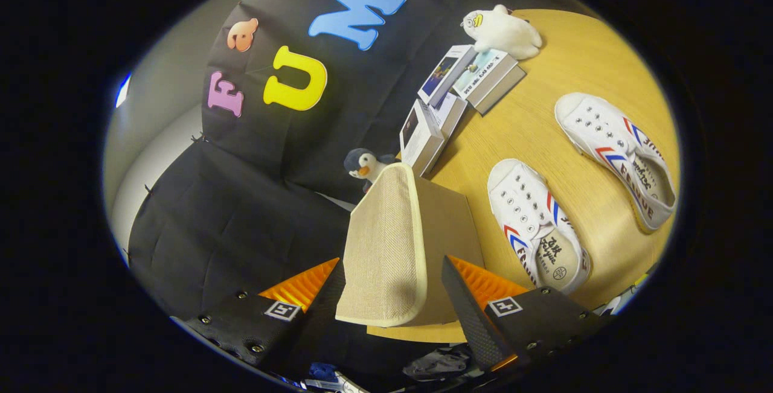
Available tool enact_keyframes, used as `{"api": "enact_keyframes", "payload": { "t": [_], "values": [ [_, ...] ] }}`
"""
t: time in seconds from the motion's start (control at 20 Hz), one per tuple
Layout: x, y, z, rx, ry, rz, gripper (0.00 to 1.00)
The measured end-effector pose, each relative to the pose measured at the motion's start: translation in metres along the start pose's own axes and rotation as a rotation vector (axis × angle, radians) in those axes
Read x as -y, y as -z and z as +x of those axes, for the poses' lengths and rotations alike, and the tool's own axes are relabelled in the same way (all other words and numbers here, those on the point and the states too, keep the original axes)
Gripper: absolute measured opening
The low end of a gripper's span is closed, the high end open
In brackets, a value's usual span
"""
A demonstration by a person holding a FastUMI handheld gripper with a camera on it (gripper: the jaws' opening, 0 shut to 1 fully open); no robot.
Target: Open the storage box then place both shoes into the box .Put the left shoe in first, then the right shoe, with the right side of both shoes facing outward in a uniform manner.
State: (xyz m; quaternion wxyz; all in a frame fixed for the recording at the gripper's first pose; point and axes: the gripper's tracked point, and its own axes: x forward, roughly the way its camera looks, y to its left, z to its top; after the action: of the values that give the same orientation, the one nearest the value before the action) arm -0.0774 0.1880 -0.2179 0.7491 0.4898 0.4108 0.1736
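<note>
Tongs (pixel 392 284) spread wide, one finger on each side of the storage box (pixel 410 242), neither finger visibly pressing on it; gripping nothing. Beige woven fabric box, standing on the round wooden desk (pixel 543 139) between and just ahead of the fingertips, its cream-edged lid (pixel 383 248) tilted up and facing the camera, hiding the inside. Whether the lid touches the left finger, cannot tell. Beside the box, near the right finger, one white canvas shoe (pixel 537 227) with red and blue stripes lying on the desk, toe pointing away from the tongs, opening toward them. Farther out on the desk, well apart from the box, a second matching white shoe (pixel 619 154), lying roughly parallel to the first. Both shoes outside the box. Beyond the box, a small penguin plush (pixel 365 166) peeking over its top edge. Just past that, several books (pixel 450 100) stacked and fanned at the desk's edge against the black booth wall. Beyond the books, a white plush toy (pixel 504 31) resting on the desk.
</note>
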Motion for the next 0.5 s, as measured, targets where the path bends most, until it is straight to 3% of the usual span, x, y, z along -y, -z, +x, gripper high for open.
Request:
{"api": "enact_keyframes", "payload": {
  "t": [0.25,0.35,0.5],
  "values": [
    [0.004,0.012,0.010,-0.055,-0.021,0.079,0.94],
    [0.003,0.018,0.013,-0.078,-0.025,0.101,0.84],
    [0.010,0.024,0.023,-0.099,0.005,0.106,0.84]
  ]
}}
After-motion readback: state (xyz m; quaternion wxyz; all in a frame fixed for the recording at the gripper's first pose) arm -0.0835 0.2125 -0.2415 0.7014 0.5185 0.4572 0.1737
